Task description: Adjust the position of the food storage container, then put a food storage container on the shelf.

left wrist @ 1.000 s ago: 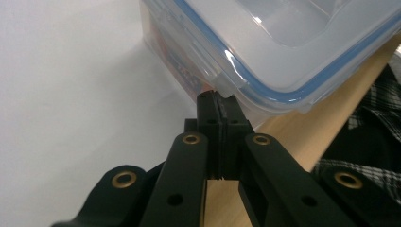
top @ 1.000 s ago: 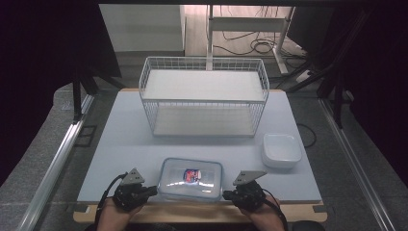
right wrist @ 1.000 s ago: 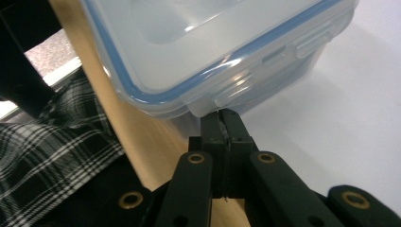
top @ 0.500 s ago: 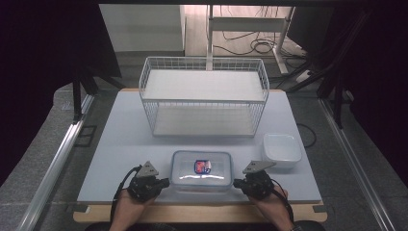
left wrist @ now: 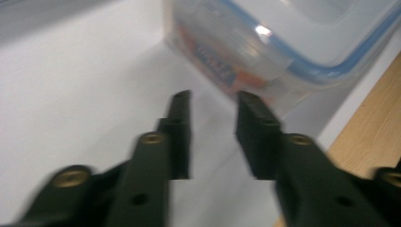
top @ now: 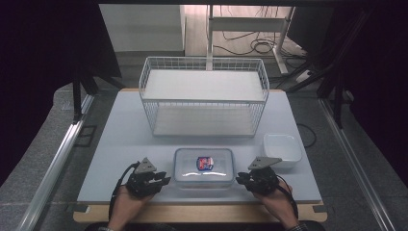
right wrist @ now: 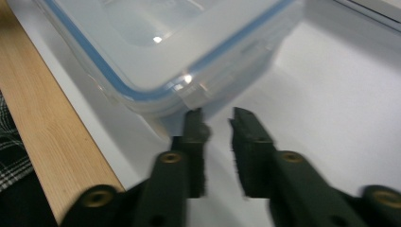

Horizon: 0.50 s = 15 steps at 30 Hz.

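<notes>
Though its red-and-blue label (top: 205,162) is blurred beyond reading, the lidded container (top: 204,167) sits between two just-opened, empty grippers' fingers.

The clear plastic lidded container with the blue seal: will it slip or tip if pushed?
The clear plastic lidded container with the blue seal looks rigid and low, so unlikely to tip. Its glossy walls may slide easily on the smooth white tabletop. Probably light: few contents show.

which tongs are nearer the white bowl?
Right. The right tongs sit just ahead of the white bowl, at the lidded container's right end; the left tongs are across the container, at its left end.
</notes>
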Available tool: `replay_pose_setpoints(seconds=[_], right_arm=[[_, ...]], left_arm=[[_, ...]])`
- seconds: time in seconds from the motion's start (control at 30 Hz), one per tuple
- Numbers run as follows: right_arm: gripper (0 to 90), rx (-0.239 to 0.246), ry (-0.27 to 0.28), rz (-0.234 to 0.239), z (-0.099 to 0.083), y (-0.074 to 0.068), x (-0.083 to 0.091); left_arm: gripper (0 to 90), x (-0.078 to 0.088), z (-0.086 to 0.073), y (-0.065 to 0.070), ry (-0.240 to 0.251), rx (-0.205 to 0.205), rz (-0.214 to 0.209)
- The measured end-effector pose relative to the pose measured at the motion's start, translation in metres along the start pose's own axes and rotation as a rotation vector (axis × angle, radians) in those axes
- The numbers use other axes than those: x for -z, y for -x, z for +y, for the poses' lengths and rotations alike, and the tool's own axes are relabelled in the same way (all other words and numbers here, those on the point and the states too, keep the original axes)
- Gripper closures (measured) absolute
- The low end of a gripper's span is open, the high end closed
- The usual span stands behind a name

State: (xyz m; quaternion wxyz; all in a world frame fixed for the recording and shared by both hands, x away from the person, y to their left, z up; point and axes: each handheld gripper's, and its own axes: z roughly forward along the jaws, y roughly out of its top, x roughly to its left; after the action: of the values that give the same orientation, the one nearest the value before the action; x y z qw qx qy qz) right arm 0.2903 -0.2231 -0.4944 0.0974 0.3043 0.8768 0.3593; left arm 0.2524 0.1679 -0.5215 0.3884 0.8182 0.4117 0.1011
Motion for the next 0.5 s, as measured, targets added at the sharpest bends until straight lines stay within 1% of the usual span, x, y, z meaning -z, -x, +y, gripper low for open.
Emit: replay_pose_setpoints(seconds=[0.03,0.07,0.1,0.13,0.17,0.2,0.23,0.27,0.37,0.4,0.47,0.5], right_arm=[[70.2,0.0,0.0,0.0,0.0,0.0,0.0],[59.4,0.001,0.003,-0.005,-0.004,0.003,0.003],[53.9,-0.004,0.005,-0.011,-0.005,0.005,0.004],[49.1,-0.014,0.012,-0.013,-0.007,0.007,0.005],[49.1,-0.014,0.012,-0.013,-0.007,0.007,0.005],[40.4,-0.032,0.029,-0.013,-0.008,0.01,0.007],[36.3,-0.034,0.036,-0.017,-0.008,0.011,0.007],[33.1,-0.034,0.041,-0.022,-0.008,0.011,0.007],[26.4,-0.037,0.055,-0.027,-0.008,0.012,0.009],[24.7,-0.038,0.06,-0.03,-0.008,0.013,0.01],[23.1,-0.043,0.068,-0.029,-0.008,0.014,0.01],[21.2,-0.049,0.076,-0.029,-0.008,0.015,0.011]], left_arm=[[62.5,0.001,-0.002,-0.002,0.002,-0.005,0.011],[48.5,0.003,-0.006,-0.003,-0.004,-0.023,0.041],[43.8,0.003,-0.007,-0.004,-0.011,-0.02,0.052],[39.0,0.004,-0.009,-0.006,-0.01,-0.008,0.047],[33.7,0.004,-0.009,-0.006,-0.01,-0.008,0.047],[28.8,0.005,-0.01,-0.007,-0.006,-0.001,0.037],[23.9,0.006,-0.011,-0.008,0.013,0.015,0.024],[19.0,0.007,-0.012,-0.008,0.022,0.012,0.021],[11.5,0.006,-0.013,-0.009,0.028,0.011,0.026],[10.5,0.006,-0.013,-0.009,0.028,0.011,0.026],[10.2,0.006,-0.015,-0.011,0.039,0.017,0.007],[9.8,0.005,-0.015,-0.011,0.044,0.015,0.01]])
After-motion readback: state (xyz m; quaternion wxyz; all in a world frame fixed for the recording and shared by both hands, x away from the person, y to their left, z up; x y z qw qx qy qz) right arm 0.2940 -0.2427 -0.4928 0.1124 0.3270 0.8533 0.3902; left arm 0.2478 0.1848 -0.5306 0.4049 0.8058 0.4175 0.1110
